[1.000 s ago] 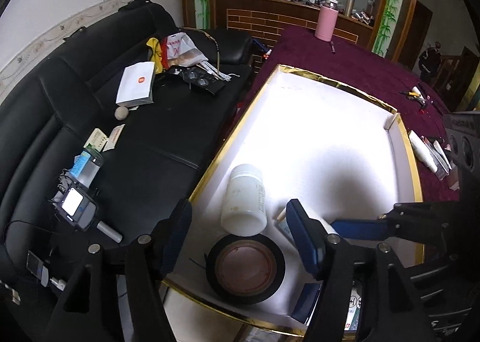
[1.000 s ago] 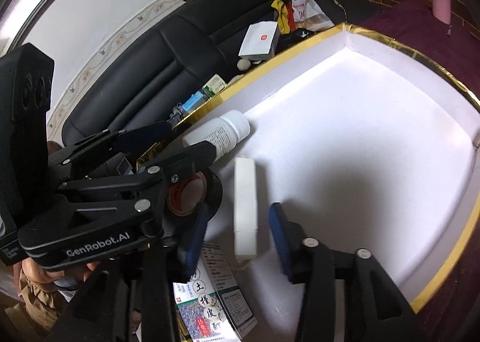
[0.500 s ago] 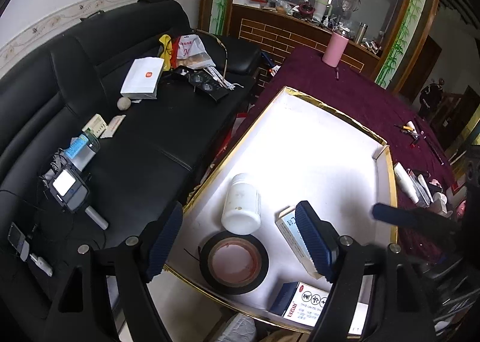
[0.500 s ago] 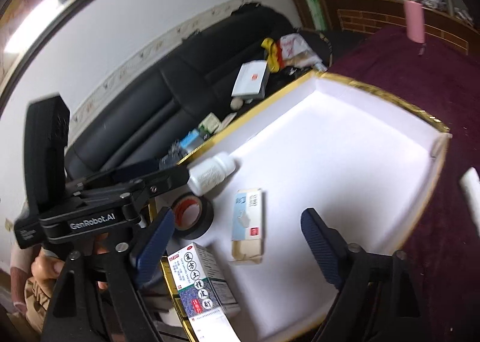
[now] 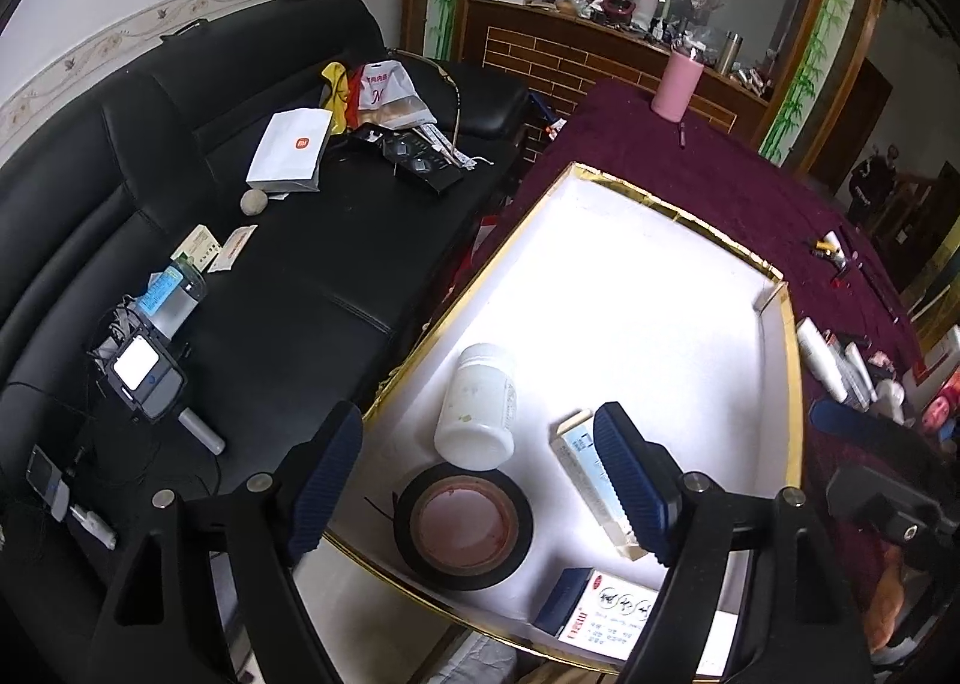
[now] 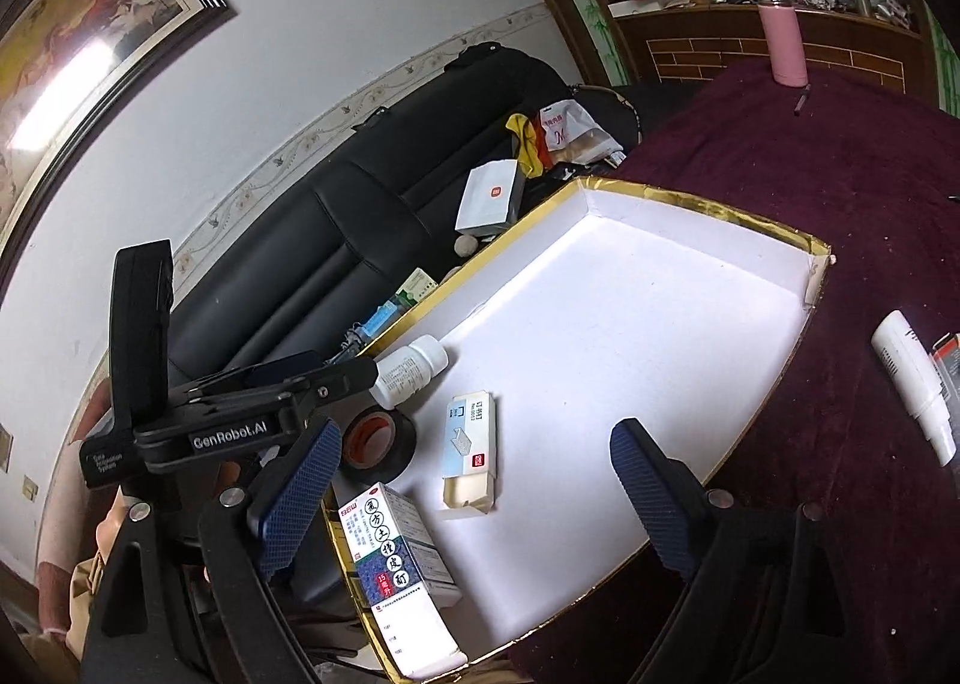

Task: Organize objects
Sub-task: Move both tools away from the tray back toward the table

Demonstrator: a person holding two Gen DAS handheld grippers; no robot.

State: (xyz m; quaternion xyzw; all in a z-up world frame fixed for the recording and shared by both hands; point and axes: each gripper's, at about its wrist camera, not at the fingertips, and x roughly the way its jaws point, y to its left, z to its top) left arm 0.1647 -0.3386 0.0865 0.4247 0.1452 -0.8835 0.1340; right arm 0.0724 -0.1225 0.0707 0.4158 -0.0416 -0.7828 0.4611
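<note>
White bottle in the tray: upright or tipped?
Tipped. The bottle lies on its side on the tray floor, cap toward the far end.

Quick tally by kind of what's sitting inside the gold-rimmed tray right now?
Inside the tray:
Bottles: 1, white bottle
Tape rolls: 1, black tape roll
Cardboard boxes: 2, staple box and medicine box
Total: 4

A white tray [image 6: 708,204] with a gold rim lies on a maroon cloth [image 6: 840,156]. It holds a white bottle [image 6: 408,372], black tape [image 6: 384,444] and a pale blue-and-white box [image 6: 471,432].
</note>
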